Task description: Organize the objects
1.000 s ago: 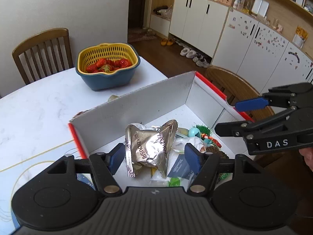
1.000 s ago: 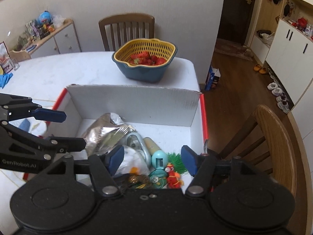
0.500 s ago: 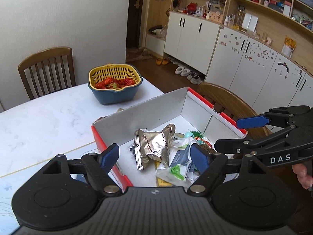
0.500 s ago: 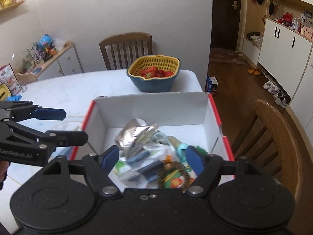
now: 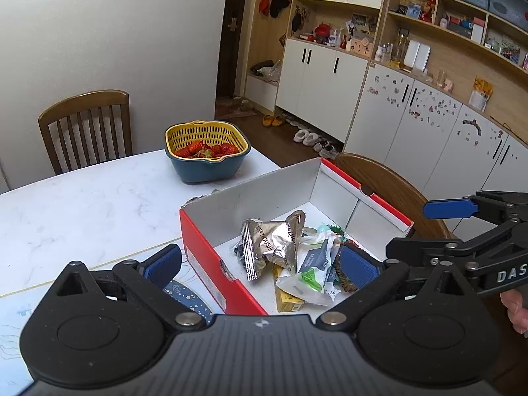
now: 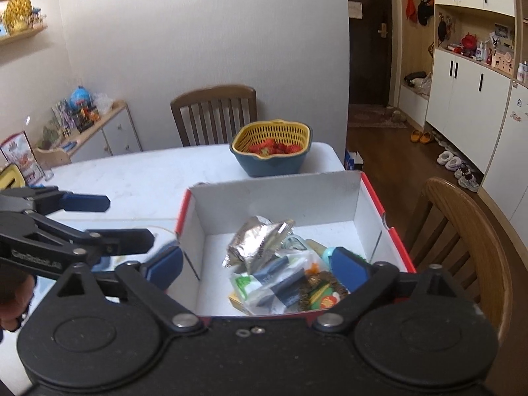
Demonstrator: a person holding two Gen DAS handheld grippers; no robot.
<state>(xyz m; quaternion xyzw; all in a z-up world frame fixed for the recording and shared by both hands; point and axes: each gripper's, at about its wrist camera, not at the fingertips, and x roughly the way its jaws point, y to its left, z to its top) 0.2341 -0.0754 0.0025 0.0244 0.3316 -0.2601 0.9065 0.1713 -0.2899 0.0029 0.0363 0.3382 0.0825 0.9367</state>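
Observation:
A red-and-white cardboard box (image 5: 211,264) (image 6: 277,194) stands on the white table near its right edge. Inside lie a crumpled silver foil bag (image 5: 274,244) (image 6: 257,241), a white-and-green packet (image 5: 310,274) (image 6: 260,283), a yellow carton (image 5: 287,297) and several small toys. My left gripper (image 5: 260,264) (image 6: 118,219) hovers above the box's left near corner. Its jaws are opening, and nothing is gripped between them. My right gripper (image 6: 255,264) (image 5: 422,227) hangs over the box's near right side. Its jaws are opening too, and they hold nothing.
A yellow-and-blue basket of strawberries (image 5: 206,151) (image 6: 272,148) sits behind the box. One wooden chair (image 5: 85,125) stands at the table's far side and another (image 6: 462,231) at the right of the box. A blue patterned mat (image 5: 184,290) lies left of the box.
Both grippers have drawn back and up from the box, so more of the box and table shows. Both sets of jaws have spread much wider.

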